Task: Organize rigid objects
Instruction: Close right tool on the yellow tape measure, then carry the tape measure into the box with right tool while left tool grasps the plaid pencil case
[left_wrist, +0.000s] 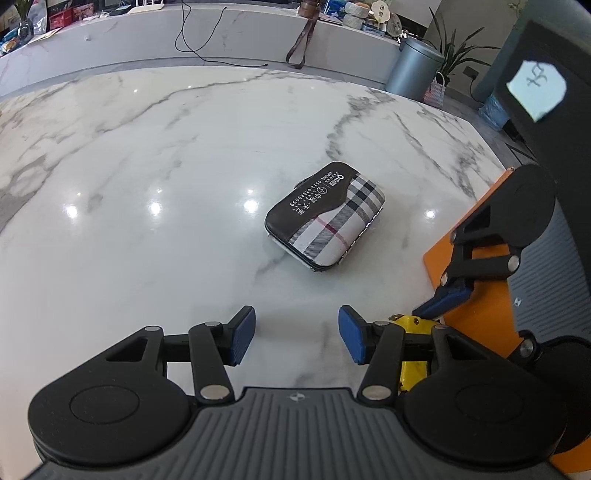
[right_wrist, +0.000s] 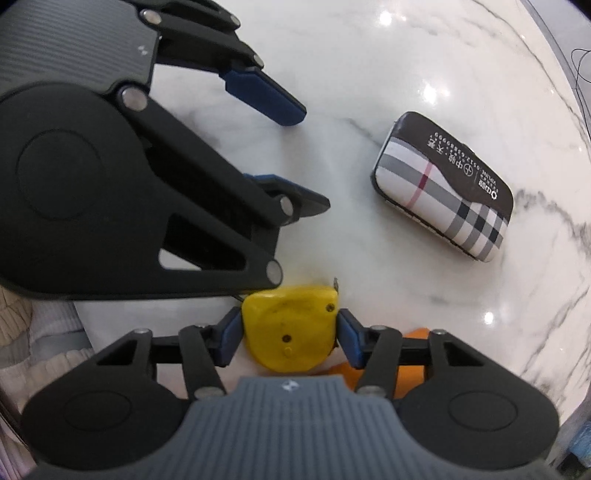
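Right gripper (right_wrist: 290, 332) clamped on yellow tape measure (right_wrist: 290, 326), blue pads touching both sides, held just above marble table (right_wrist: 369, 55). Left gripper (left_wrist: 297, 334) jaws spread, nothing between, hovering over table. Plaid case (left_wrist: 325, 214) flat on table, 12 o'clock of left gripper, well apart. Orange board (left_wrist: 476, 314) at 3 o'clock, table edge.

A: What does the right gripper (right_wrist: 290, 334) hold?
B: A yellow tape measure (right_wrist: 290, 326), pinched between both blue pads just above the tabletop (right_wrist: 369, 66).
A: And the left gripper (right_wrist: 284, 155)?
B: Upper left, fingers spread apart, holding nothing.
A: Anything else?
B: A plaid case (right_wrist: 443, 186) lies flat to the right, well apart from both.
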